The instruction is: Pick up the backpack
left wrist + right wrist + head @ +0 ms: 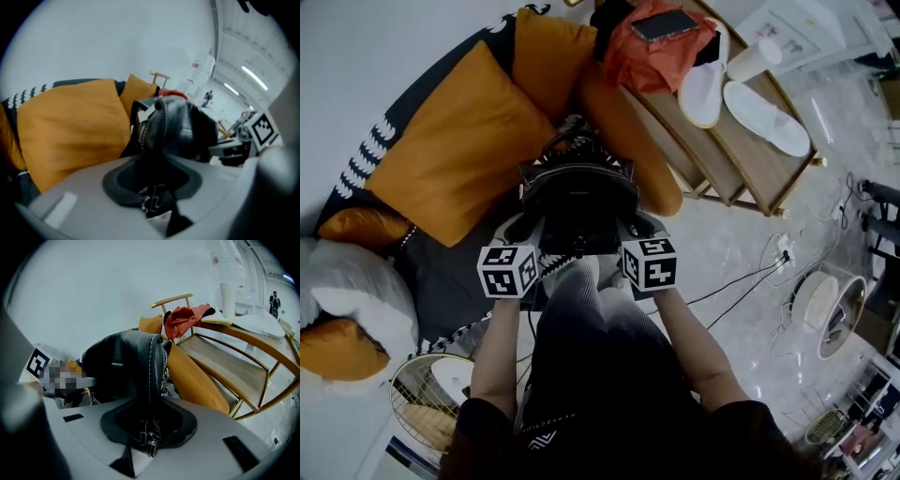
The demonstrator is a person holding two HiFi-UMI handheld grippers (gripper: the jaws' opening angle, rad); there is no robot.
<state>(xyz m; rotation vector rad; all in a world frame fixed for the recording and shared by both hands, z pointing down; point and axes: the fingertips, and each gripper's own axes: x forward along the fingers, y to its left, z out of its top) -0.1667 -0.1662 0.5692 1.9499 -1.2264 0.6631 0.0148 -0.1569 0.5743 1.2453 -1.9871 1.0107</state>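
Observation:
A black leather backpack (578, 202) hangs between my two grippers, in front of the orange cushions. My left gripper (532, 234) is shut on its left side and my right gripper (628, 232) on its right side. In the left gripper view the backpack (180, 126) rises just beyond the left gripper (152, 180), and a dark strap end with a metal buckle is pinched between the jaws. In the right gripper view the right gripper (149, 420) clamps the stitched edge of the backpack (124, 366), with a buckle showing between the jaws.
Large orange cushions (455, 141) lie on a dark sofa at the left. A wooden rack (741, 164) at the right carries white slippers (766, 117) and a red cloth (652, 52). Cables (750, 281) and a round white fan (825, 305) are on the marble floor; a wire basket (431, 394) stands at lower left.

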